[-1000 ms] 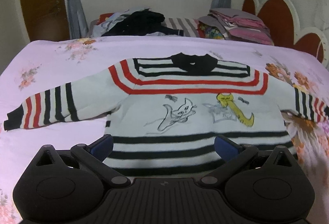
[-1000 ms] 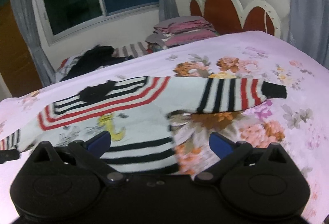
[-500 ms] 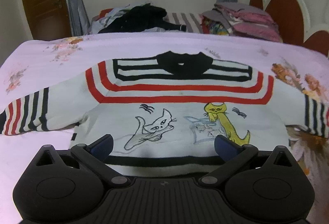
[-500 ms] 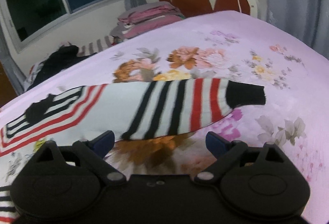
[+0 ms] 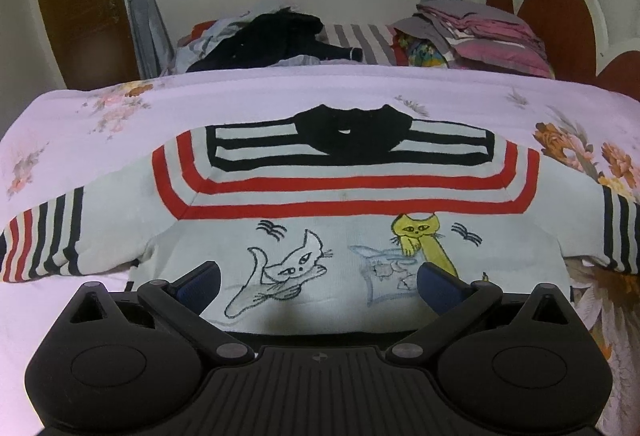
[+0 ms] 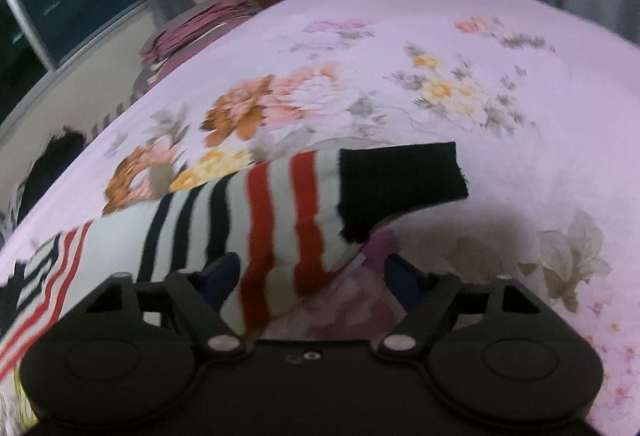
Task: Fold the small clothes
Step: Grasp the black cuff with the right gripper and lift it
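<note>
Fingers of the left gripper (image 5: 318, 280) spread wide over the sweater (image 5: 344, 196) mid-frame; right gripper (image 6: 312, 276) equally spread, straddling the striped sleeve (image 6: 280, 212), unpinched.

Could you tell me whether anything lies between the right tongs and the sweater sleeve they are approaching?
Nothing visible does. The right tongs are open, and the striped sleeve of the sweater already lies between their fingers on the floral bedsheet, with its black cuff just beyond.
</note>
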`<state>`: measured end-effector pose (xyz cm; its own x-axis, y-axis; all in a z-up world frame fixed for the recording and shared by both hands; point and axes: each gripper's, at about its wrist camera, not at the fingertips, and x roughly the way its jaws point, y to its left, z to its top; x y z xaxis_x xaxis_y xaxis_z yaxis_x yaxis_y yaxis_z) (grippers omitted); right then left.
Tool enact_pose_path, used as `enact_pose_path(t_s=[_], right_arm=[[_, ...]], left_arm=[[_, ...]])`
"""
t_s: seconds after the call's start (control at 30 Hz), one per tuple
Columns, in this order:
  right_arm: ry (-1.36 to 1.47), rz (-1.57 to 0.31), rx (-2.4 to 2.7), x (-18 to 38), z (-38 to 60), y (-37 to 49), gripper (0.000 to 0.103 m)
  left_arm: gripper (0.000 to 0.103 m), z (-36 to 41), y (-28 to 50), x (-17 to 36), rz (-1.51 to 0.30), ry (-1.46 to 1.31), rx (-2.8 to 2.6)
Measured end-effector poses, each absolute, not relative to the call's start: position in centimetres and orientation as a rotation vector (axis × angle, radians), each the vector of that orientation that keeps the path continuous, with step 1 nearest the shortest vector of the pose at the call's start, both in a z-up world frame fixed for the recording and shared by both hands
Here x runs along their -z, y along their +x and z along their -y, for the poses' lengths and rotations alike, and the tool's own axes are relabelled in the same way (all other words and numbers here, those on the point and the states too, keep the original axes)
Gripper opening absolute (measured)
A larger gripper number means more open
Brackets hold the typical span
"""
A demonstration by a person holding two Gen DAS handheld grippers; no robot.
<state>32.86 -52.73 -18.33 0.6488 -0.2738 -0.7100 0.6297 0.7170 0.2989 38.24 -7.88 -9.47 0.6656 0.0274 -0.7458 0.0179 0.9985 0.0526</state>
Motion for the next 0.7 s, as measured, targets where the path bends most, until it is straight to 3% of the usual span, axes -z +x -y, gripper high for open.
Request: enact_pose_path(t_s=[0.17, 0.33, 0.7], right_arm=[[0.547, -0.665, 0.575, 19.0, 53.9, 33.4, 0.032], [0.54, -0.64, 0.557, 18.5, 54.1, 33.2, 0.012], [0.372, -0.498, 0.357, 12.3, 47.3, 35.8, 0.008]], left_arm=[[0.103, 7.9, 38.4, 9.9, -0.869, 0.041, 0.024], [0.103, 7.5, 38.5, 9.9, -0.851, -0.014, 0.03], [0.103, 3.9, 38.9, 9.0, -0.811, -0.072, 0.026]])
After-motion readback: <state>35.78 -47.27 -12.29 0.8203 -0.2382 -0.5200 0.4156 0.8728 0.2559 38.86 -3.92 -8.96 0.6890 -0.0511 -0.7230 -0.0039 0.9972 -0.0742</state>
